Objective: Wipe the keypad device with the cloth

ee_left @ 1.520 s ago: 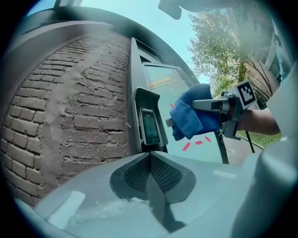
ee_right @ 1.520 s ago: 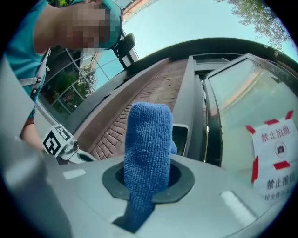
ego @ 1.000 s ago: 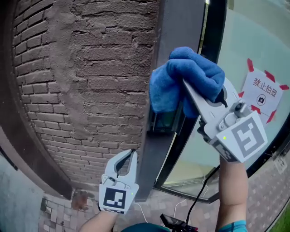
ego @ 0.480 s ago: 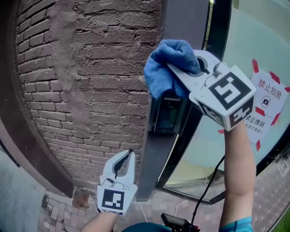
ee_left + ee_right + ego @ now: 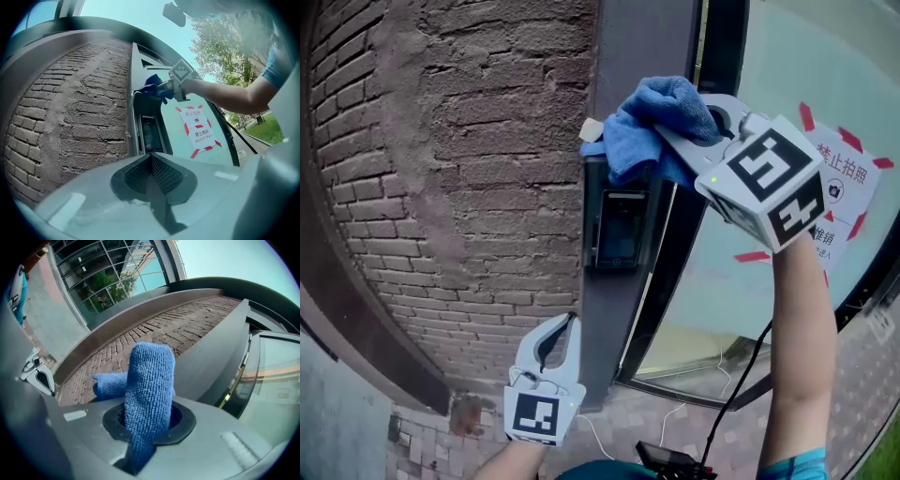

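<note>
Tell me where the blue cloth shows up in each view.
Head view: upper centre, cloth at the keypad device's top.
Left gripper view: small, upper centre.
Right gripper view: centre, clamped between the jaws.
Shared landmark: the brick wall.

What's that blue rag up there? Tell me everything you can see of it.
The cloth is blue and fuzzy, like microfibre, bunched into a wad. The right claw is shut on a fold of it, and loose ends spill out to the left. It is held against the dark metal post, over the top edge of the keypad device.
</note>
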